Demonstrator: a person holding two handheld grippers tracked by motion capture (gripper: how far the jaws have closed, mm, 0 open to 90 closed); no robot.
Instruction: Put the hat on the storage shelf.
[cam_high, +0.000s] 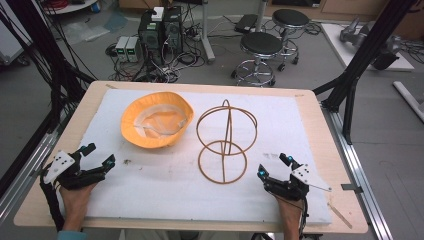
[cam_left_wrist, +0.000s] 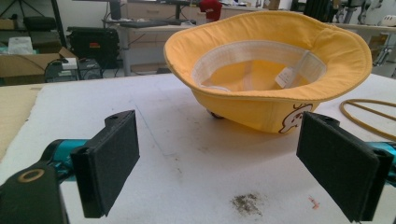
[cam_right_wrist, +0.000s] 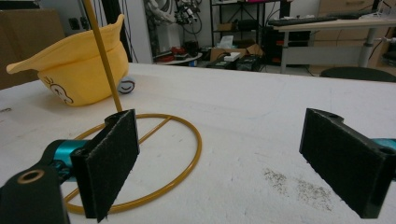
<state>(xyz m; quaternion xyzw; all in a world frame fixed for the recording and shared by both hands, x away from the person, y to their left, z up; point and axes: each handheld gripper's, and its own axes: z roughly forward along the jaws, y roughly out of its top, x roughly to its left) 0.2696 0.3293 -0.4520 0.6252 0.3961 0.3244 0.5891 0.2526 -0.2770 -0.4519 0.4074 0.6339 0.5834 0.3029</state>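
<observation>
You held the left gripper (cam_high: 98, 155) at the mat's (cam_high: 300, 125) seven o'clock and the right gripper (cam_high: 274, 166) at five o'clock, both with jaws wide and empty; the upturned yellow hat (cam_high: 157, 119) sat at eleven o'clock, the wire stand (cam_high: 225, 142) just beside it at centre

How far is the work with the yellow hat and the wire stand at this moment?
Nothing looks done yet. The yellow hat lies upside down on the white mat, beside the wire stand, which stands upright with nothing on it. Nothing is in hand: the left tongs and right tongs are open, near the table's front edge. Probably left: picking the hat up and placing it on the stand.
</observation>
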